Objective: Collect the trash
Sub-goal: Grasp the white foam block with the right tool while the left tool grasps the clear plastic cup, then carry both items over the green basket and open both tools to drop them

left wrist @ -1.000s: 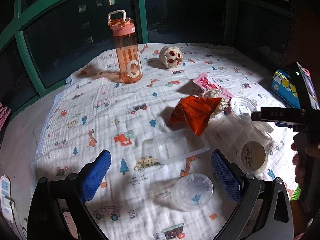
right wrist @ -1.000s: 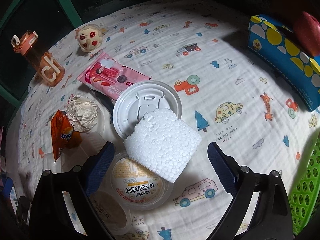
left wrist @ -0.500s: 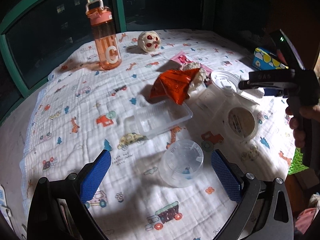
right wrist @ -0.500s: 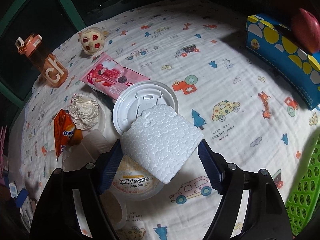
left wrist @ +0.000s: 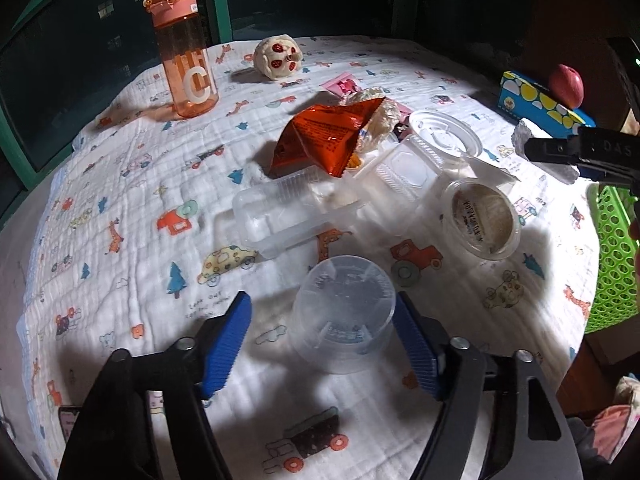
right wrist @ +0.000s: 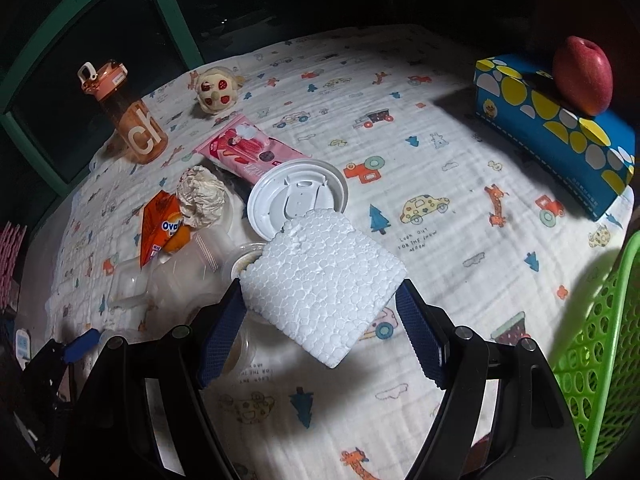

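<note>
The cloth covers the table. The basket stands at its right edge. The box carries the apple. The bottle stands upright at the far left. The right gripper clamps the foam between its pads, clear of the cloth, above the tub. The white lid lies just behind the foam. The left gripper is closing around the cup; the right pad touches the rim, the left pad stands apart.
</note>
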A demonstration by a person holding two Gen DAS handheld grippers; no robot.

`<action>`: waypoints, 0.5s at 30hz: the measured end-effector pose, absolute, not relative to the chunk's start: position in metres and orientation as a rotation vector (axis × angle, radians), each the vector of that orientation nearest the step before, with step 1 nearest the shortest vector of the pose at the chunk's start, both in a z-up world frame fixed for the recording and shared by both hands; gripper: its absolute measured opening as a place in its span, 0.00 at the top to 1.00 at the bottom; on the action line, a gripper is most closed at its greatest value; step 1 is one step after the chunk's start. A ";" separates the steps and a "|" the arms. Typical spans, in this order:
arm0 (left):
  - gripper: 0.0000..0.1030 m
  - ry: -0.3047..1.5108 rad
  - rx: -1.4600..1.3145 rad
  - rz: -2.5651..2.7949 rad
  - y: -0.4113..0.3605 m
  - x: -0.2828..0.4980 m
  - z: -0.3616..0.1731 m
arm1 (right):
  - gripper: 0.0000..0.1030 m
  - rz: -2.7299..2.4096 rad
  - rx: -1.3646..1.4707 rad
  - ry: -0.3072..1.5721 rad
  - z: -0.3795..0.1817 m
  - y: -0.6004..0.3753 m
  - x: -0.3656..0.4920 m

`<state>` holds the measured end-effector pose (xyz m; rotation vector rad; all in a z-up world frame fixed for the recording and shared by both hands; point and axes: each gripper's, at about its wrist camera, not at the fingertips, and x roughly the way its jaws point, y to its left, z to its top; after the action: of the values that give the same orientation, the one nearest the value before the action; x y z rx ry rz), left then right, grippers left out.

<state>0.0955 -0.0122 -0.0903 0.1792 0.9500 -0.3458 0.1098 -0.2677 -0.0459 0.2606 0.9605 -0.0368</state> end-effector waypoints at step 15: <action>0.57 0.917 0.123 -0.404 -0.017 0.084 -0.065 | 0.27 0.003 0.279 0.883 -0.025 -0.286 0.075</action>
<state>0.0844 -0.0175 -0.0651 0.1232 0.9173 -0.4038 0.0747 -0.2862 -0.0247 0.2786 0.8826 0.0033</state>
